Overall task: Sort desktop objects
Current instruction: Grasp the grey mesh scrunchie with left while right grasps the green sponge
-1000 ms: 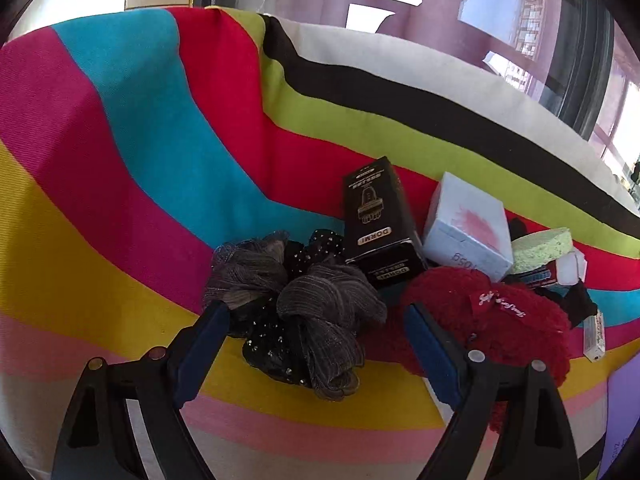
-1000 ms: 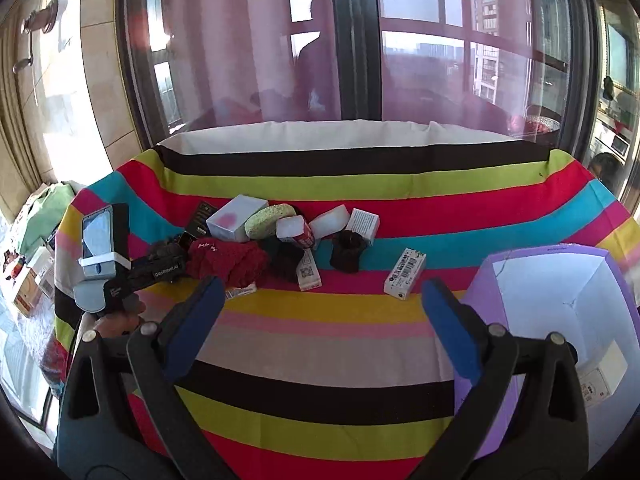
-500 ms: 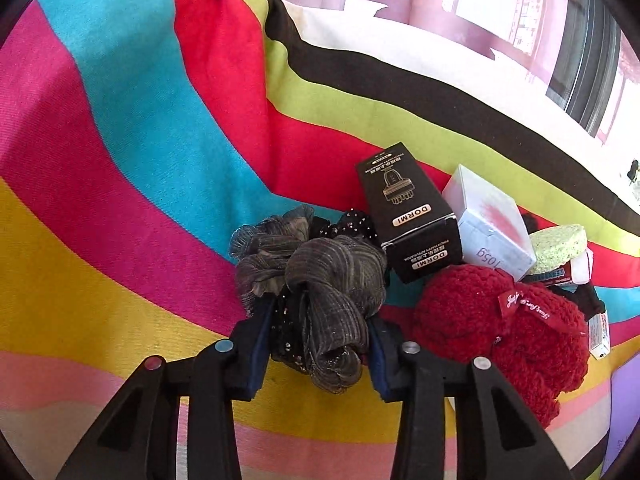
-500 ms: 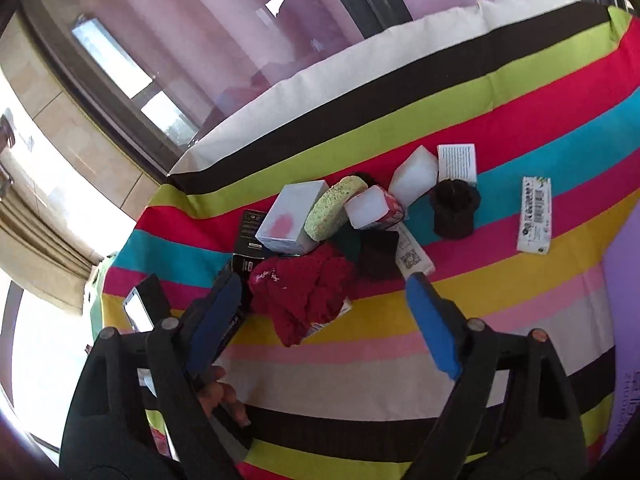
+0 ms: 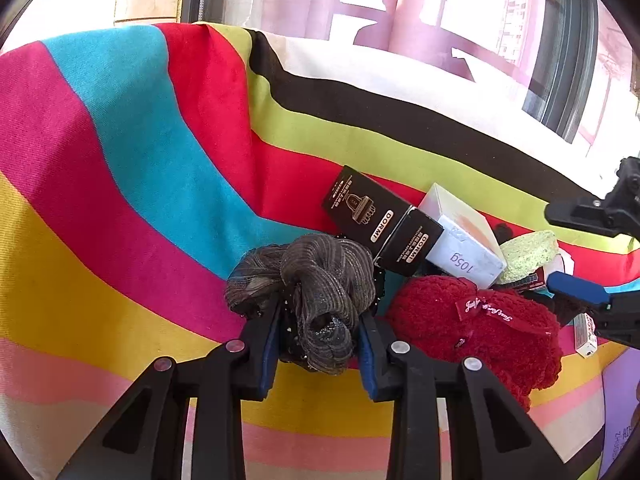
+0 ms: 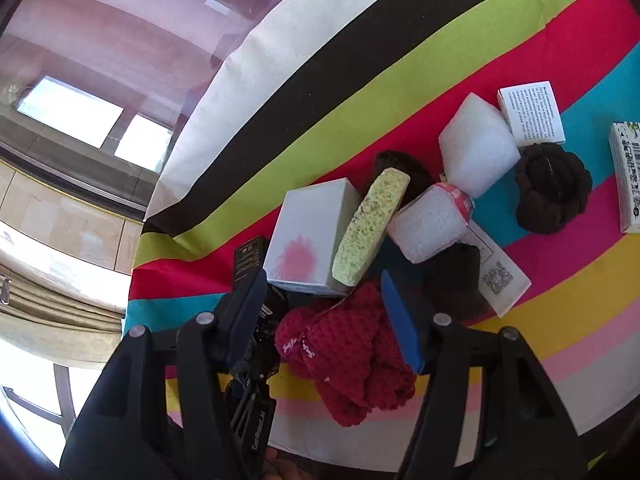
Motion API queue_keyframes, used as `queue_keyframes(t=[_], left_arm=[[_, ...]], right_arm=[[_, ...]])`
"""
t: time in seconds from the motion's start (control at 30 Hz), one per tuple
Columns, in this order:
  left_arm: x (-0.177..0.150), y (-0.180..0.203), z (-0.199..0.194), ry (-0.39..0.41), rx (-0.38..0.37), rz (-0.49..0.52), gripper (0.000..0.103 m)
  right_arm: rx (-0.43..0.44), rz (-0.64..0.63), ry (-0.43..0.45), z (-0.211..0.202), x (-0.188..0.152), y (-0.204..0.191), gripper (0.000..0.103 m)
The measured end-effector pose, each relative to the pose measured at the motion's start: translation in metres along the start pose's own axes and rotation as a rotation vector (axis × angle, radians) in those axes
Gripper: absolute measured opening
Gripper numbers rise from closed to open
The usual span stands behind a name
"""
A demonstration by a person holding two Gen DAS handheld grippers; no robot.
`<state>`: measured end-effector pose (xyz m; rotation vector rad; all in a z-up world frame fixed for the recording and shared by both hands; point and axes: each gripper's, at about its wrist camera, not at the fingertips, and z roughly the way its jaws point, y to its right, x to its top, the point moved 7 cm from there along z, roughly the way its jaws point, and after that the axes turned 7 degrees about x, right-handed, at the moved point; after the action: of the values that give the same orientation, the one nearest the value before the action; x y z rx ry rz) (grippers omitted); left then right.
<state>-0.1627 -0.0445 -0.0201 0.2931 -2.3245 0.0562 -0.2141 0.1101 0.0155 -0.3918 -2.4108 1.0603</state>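
Note:
A grey and black scrunchie (image 5: 320, 272) lies at the near left of a pile on the striped cloth (image 5: 120, 160). My left gripper (image 5: 320, 312) is closing on it, and both blue pads press into its sides. A red fluffy scrunchie (image 6: 352, 360) lies just to its right. My right gripper (image 6: 322, 284) hangs over it with the jaws closing. The red scrunchie sits between the fingers, and a gap shows at the left pad (image 6: 248, 308). In the left wrist view the right gripper's blue pad (image 5: 576, 288) enters from the right edge.
Behind the scrunchies lie a black box (image 5: 376, 216), a white box with a pink blotch (image 6: 308, 236), a green sponge (image 6: 372, 232), white foam blocks (image 6: 476, 144), a dark brown scrunchie (image 6: 552, 188) and small printed cartons (image 6: 532, 112). A purple bin (image 5: 624, 400) stands at the right.
The left jaws went from wide open to pinching the grey scrunchie. The right gripper rolled, dropped toward the pile and narrowed its jaws around the red scrunchie.

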Motion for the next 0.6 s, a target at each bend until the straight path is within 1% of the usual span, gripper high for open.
queue_keyframes(t=[0.17, 0.3, 0.33, 0.43, 0.6], left_arm=[[0.004, -0.007, -0.008, 0.023, -0.007, -0.015, 0.033], [0.005, -0.005, -0.009, 0.032, -0.018, -0.026, 0.033], [0.013, -0.003, 0.0, 0.034, -0.021, -0.028, 0.033], [0.014, -0.002, -0.002, 0.043, -0.023, -0.032, 0.033], [0.018, -0.003, -0.022, 0.08, -0.038, -0.045, 0.033]], right_arm=[[-0.044, -0.014, 0.01, 0.013, 0.011, 0.005, 0.048], [-0.065, -0.023, 0.006, 0.019, 0.014, 0.01, 0.029], [-0.069, -0.029, 0.006, 0.019, 0.014, 0.011, 0.029], [-0.078, -0.044, 0.01, 0.016, 0.013, 0.014, 0.027], [-0.039, -0.11, 0.039, -0.012, 0.001, 0.003, 0.027]])
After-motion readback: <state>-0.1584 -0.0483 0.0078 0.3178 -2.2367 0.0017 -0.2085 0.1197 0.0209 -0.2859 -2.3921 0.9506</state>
